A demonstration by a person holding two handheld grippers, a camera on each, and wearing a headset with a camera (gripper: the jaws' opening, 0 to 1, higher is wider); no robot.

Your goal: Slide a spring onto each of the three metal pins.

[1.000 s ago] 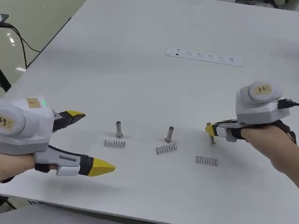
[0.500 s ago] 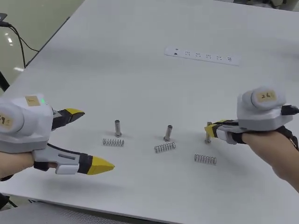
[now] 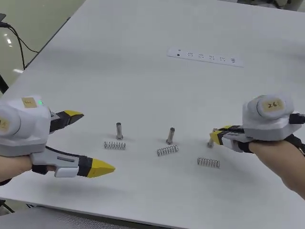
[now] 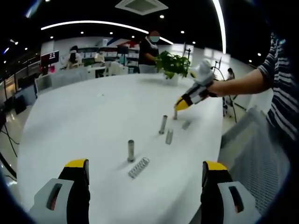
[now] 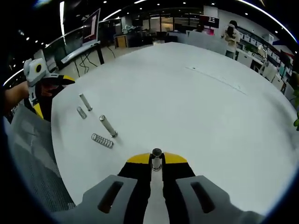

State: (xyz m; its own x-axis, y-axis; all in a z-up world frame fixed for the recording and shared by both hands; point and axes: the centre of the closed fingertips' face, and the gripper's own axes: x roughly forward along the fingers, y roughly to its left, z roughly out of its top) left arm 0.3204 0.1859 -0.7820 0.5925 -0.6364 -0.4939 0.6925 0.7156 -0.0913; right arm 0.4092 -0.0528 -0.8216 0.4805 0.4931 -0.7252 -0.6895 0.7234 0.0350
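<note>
Three metal pins are on the white table (image 3: 143, 86). The left pin (image 3: 118, 130) and middle pin (image 3: 170, 135) stand upright, each with a spring in front: the left spring (image 3: 115, 145) and the middle spring (image 3: 167, 150). My right gripper (image 3: 215, 137) is shut on the right pin (image 3: 210, 142), whose top pokes out between the yellow tips (image 5: 156, 152). The third spring (image 3: 208, 162) lies just in front of it. My left gripper (image 3: 87, 141) hovers open to the left of the left pin, nothing between its jaws (image 4: 145, 165).
A white power strip (image 3: 205, 57) lies flat at the far side of the table. A black cable (image 3: 19, 38) hangs off the left edge. In the left gripper view a person (image 4: 149, 49) stands beyond a potted plant (image 4: 174, 65).
My right gripper has sunk a little toward the near edge while keeping hold of the right pin. The left gripper has barely moved.
</note>
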